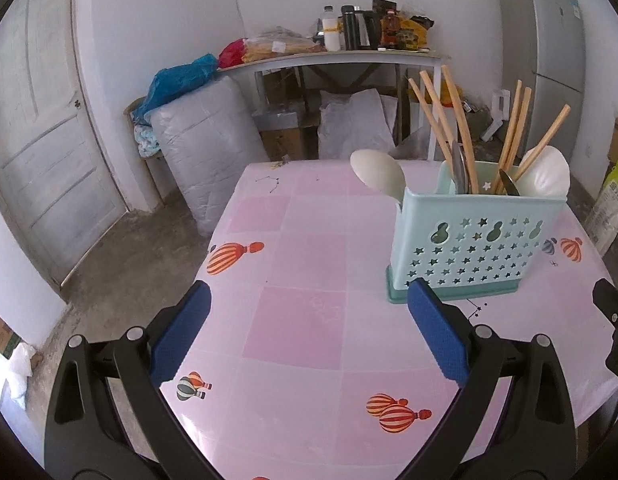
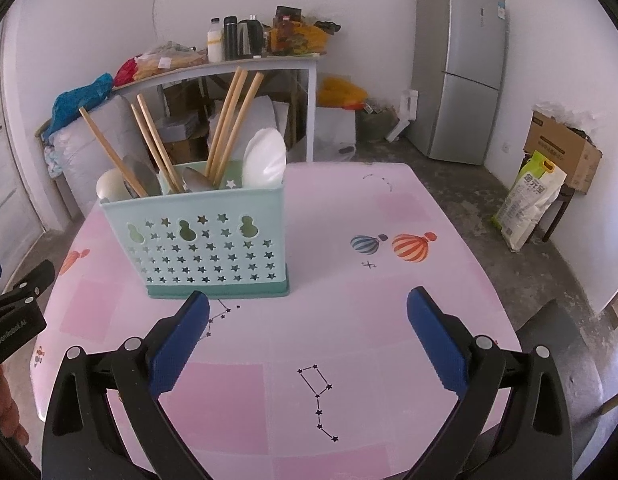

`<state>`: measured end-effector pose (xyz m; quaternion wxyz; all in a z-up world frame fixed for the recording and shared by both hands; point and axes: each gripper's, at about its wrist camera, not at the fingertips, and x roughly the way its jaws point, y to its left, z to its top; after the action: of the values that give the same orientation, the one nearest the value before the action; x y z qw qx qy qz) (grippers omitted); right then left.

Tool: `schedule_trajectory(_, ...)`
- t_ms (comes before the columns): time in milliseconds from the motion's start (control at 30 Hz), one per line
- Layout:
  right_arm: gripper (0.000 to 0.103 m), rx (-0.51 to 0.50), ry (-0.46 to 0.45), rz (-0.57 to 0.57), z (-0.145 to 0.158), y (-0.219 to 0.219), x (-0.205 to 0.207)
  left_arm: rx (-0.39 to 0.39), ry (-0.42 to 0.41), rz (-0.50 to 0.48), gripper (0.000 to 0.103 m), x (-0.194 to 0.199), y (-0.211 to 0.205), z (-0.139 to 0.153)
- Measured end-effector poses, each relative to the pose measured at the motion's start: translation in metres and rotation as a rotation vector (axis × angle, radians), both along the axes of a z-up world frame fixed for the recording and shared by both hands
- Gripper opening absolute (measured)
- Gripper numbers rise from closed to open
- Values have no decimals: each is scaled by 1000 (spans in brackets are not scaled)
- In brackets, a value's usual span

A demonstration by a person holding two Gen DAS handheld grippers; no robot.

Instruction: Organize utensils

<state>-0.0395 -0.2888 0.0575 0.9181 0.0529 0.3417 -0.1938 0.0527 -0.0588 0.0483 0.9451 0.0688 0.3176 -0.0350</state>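
Observation:
A pale green utensil holder [image 1: 475,240] [image 2: 207,240] with star cut-outs stands upright on the pink table [image 1: 301,320] [image 2: 349,320]. Inside it stand wooden chopsticks [image 1: 449,128] [image 2: 231,120], white spoons [image 1: 379,170] [image 2: 265,158] and metal spoons [image 1: 460,168] [image 2: 143,178]. My left gripper [image 1: 309,292] is open and holds nothing, with the holder just beyond its right finger. My right gripper [image 2: 309,300] is open and holds nothing too, the holder just beyond its left finger. The left gripper's body [image 2: 17,312] shows at the right wrist view's left edge.
Behind the table stand a cluttered side table [image 1: 329,56] [image 2: 229,66] with bottles, wrapped bundles [image 1: 205,144], a door [image 1: 45,128] at the left and a grey fridge [image 2: 461,64] at the right. A rice bag [image 2: 529,200] and cardboard box [image 2: 561,152] sit on the floor.

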Motion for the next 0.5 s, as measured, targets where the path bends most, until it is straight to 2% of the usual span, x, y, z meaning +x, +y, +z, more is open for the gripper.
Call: schedule_trajectory(500,96,-16,9,-16,2,0,0,22,11,36,95,0,6,-1)
